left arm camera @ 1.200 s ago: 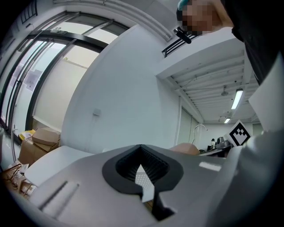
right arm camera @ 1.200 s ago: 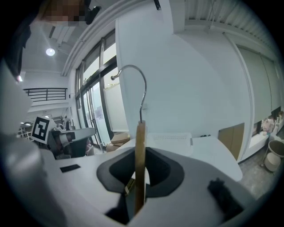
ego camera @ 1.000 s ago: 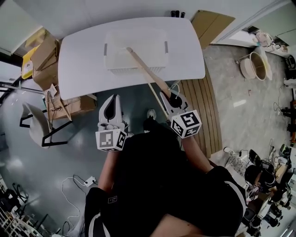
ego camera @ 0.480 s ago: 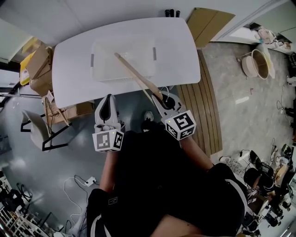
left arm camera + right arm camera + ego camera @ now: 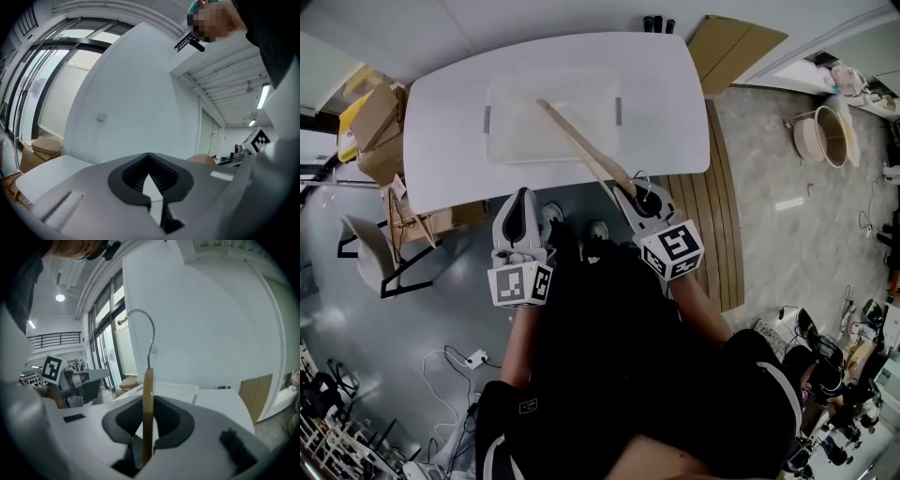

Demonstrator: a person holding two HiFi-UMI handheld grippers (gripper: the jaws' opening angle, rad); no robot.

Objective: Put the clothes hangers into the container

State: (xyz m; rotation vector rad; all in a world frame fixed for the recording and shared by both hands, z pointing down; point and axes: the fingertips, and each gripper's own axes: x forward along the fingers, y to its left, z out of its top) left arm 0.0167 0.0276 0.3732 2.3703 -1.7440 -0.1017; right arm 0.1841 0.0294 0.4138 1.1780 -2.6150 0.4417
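Right hand-held gripper (image 5: 636, 199): jaws clamped on the wooden clothes hanger (image 5: 581, 141), edge-on, at the neck just under its wire hook (image 5: 140, 319). Hanger's long arm runs toward upper centre of the head view, far tip over the translucent container (image 5: 492, 155) on the white surface (image 5: 441, 131); contact with it not resolvable. Judgement: stiff, light, smooth wood. The long overhang may pivot in the pads, so the neck is the right hold. Left hand-held gripper (image 5: 523, 208): jaws together, nothing between.
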